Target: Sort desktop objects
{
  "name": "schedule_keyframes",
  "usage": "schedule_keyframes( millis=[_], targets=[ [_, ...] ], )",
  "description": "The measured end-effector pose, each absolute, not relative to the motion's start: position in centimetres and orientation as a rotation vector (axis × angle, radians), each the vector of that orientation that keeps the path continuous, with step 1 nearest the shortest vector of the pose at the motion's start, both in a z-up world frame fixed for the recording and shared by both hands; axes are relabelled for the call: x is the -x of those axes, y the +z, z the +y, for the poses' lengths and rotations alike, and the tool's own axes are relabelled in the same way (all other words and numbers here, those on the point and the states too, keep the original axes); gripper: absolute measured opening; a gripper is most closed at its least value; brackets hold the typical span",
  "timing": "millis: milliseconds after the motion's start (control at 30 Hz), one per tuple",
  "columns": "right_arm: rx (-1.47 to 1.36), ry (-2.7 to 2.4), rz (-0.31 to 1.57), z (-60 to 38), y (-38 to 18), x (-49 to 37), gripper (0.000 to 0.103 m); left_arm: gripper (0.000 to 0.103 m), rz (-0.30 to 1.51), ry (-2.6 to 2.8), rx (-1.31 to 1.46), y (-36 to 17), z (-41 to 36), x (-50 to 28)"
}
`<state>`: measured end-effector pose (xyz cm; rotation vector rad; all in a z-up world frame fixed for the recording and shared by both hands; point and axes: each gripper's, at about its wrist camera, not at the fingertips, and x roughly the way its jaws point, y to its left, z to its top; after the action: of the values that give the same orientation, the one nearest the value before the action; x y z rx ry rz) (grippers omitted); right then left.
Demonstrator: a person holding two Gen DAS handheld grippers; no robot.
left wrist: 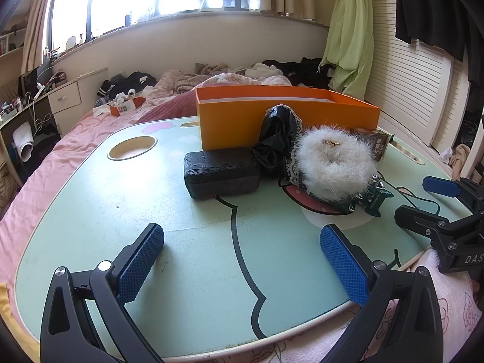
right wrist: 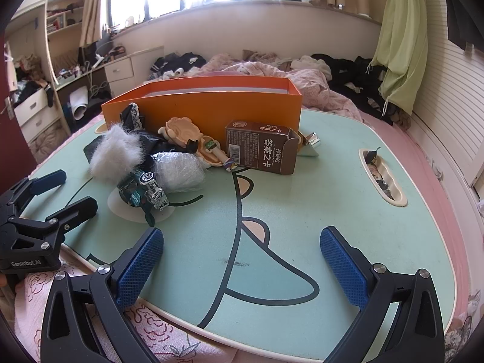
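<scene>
An open orange box [left wrist: 272, 118] [right wrist: 217, 106] stands at the back of a mint-green lap table [left wrist: 121, 199] [right wrist: 302, 199]. In front of it lie a black case [left wrist: 222, 171], a black lace-edged cloth [left wrist: 279, 142], a white fluffy scrunchie [left wrist: 332, 163] [right wrist: 116, 154], a chrome toy car [right wrist: 145, 192], a bubble-wrapped lump [right wrist: 178, 171], a beige doll-shaped piece [right wrist: 184, 131] and a brown card box [right wrist: 260, 148] [left wrist: 376, 142]. My left gripper [left wrist: 242, 264] is open and empty near the front edge. My right gripper [right wrist: 242, 264] is open and empty, also near the front edge.
A cup hole [left wrist: 133, 148] sits at the table's back left and a slot tray [right wrist: 382, 175] at its right. A small silver object [right wrist: 311, 145] lies behind the card box. The table rests on a pink bed [left wrist: 60, 157] with clothes piled behind.
</scene>
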<state>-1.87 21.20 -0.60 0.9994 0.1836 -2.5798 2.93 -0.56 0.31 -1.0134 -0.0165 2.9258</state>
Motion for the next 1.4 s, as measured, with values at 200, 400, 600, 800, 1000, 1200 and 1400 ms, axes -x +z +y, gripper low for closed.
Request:
schedule_keyframes(
  millis=[200, 400, 600, 800, 1000, 1200, 1400],
  targets=[
    [-1.001, -2.591, 0.137, 21.6, -0.4, 1.8, 0.102, 0.103, -0.019, 2.924, 1.013, 0.3, -0.5, -2.9],
    [-1.001, -2.605, -0.065, 24.2, 1.8, 4.2, 0.083, 0.103, -0.02, 2.923, 1.013, 0.4, -0.5, -2.8],
    [-1.059, -2.602, -0.087, 24.5, 3.3, 8.1, 0.072, 0.103, -0.02, 2.923, 1.013, 0.4, -0.5, -2.8],
    [-1.103, -2.518, -0.122, 22.6, 3.4, 9.8, 0.077, 0.103, -0.02, 2.924, 1.013, 0.3, -0.5, -2.9],
    [-1.123, -2.54, -0.035, 20.0, 3.1, 10.7, 0.082, 0.103, -0.02, 2.924, 1.012, 0.3, -0.5, -2.9],
    [-1.184, -2.561, 0.002, 19.2, 2.0, 11.8, 0.073, 0.103, -0.02, 2.924, 1.012, 0.3, -0.5, -2.9],
    [-1.095, -2.554, -0.079, 20.7, 2.8, 10.3, 0.059, 0.103, -0.038, 2.913, 1.004, 0.5, -0.7, -2.9]
  ],
)
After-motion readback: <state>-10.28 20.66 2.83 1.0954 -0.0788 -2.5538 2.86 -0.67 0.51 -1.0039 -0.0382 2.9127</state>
